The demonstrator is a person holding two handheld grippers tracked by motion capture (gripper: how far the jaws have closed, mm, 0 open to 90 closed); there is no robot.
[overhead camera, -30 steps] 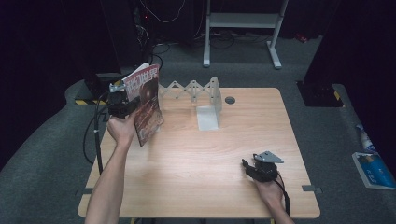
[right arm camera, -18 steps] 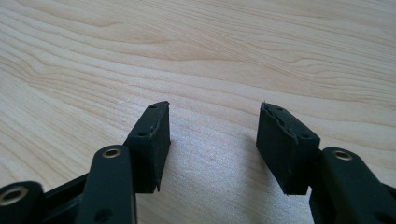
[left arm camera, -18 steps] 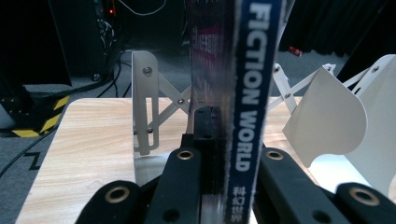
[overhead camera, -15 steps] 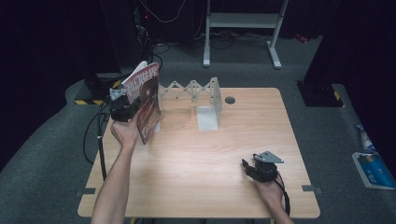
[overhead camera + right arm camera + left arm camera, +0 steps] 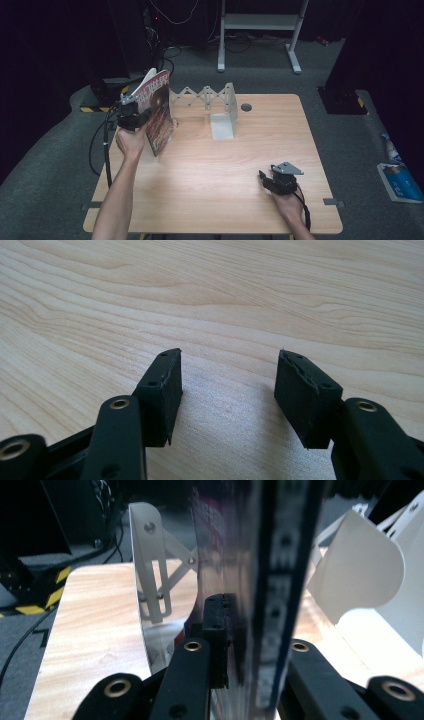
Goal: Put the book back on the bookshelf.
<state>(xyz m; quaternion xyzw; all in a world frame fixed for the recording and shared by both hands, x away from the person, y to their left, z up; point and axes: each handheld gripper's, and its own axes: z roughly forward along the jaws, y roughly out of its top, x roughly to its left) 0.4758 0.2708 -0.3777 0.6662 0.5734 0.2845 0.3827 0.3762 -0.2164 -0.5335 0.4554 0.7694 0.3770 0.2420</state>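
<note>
A book [image 5: 159, 114] was clamped upright in the left tool [image 5: 131, 114] beside the rack [image 5: 210, 95]; it could be knocked against a divider. The right tool [image 5: 280, 181] was rested agape on the desk [image 5: 210, 170].

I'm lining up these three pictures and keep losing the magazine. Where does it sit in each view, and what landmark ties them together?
High view: the magazine stands upright at the table's far left, clamped by the left gripper.
Left gripper view: it runs edge-on up the centre, between the black jaws.
Right gripper view: not in it; the open right gripper hovers over bare wood.
Shared landmark: the white folding rack, seen behind the magazine.
</note>
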